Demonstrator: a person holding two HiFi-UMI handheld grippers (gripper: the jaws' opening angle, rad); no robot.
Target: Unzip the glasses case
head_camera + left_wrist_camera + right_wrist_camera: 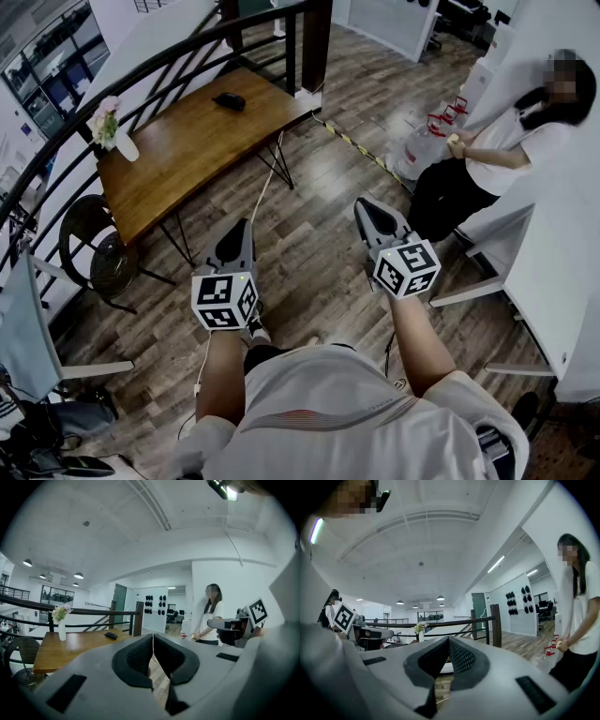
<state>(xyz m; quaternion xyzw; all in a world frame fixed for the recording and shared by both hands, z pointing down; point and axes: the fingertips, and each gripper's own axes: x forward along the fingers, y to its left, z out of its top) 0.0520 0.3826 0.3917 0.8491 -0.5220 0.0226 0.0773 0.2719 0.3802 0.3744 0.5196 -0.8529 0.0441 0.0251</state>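
Note:
The glasses case (228,101) is a small black pouch lying near the far end of a wooden table (187,150). From the left gripper view the case (111,635) shows far off on the tabletop. Both grippers are held level in mid-air over the floor, well short of the table. My left gripper (237,228) is shut with nothing between its jaws (152,641). My right gripper (368,208) is also shut and empty (448,641). Neither touches anything.
A white vase with flowers (111,127) stands on the table's left end. A dark round chair (94,248) sits by the table, and a black railing (141,80) runs behind it. A person (506,150) leans by white desks at right, with a water jug (415,150) nearby.

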